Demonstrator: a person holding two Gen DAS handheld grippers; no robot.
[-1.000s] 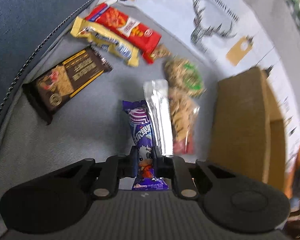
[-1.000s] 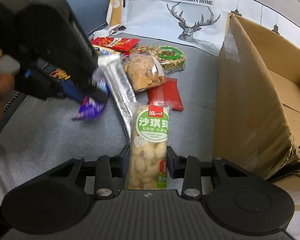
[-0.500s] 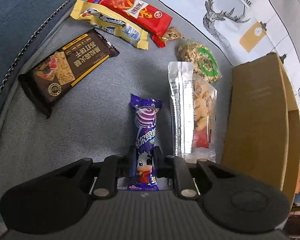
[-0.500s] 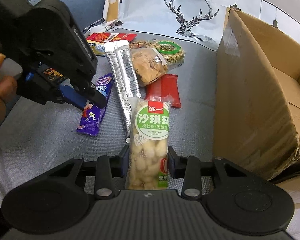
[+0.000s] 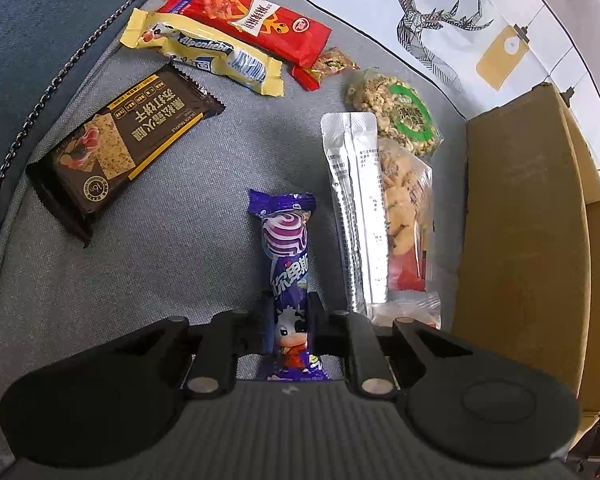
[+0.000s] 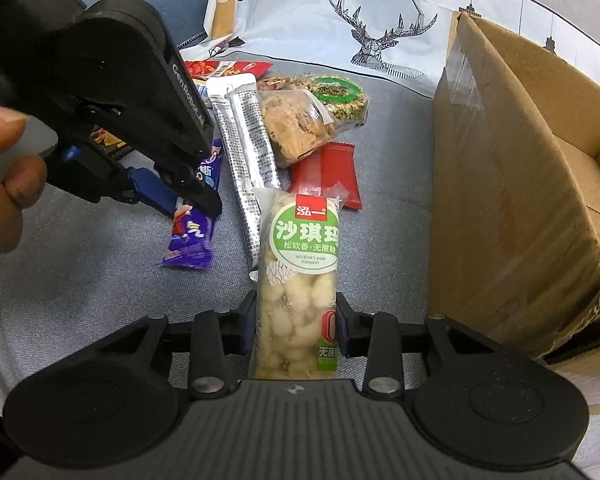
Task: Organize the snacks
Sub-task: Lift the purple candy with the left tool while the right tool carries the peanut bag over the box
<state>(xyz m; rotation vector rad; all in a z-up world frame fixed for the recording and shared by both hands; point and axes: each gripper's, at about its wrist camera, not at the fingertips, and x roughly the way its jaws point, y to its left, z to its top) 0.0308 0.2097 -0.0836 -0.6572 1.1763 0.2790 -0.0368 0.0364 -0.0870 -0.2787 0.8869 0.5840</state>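
Note:
My left gripper is shut on a purple candy packet, which lies along the grey cushion. The right wrist view shows that packet under the left gripper. My right gripper is shut on a green-labelled snack bar, held just left of the open cardboard box. Between them lie a silver sachet, a clear cookie bag, a red packet and a round green-labelled nut cake.
A dark brown cracker packet, a yellow candy wrapper and a long red snack bag lie at the far left. A white deer-print bag lies behind. The box stands at the right.
The left gripper has come down with the purple packet, which now rests on the cushion. The right gripper has held the green-labelled bar nearly still.

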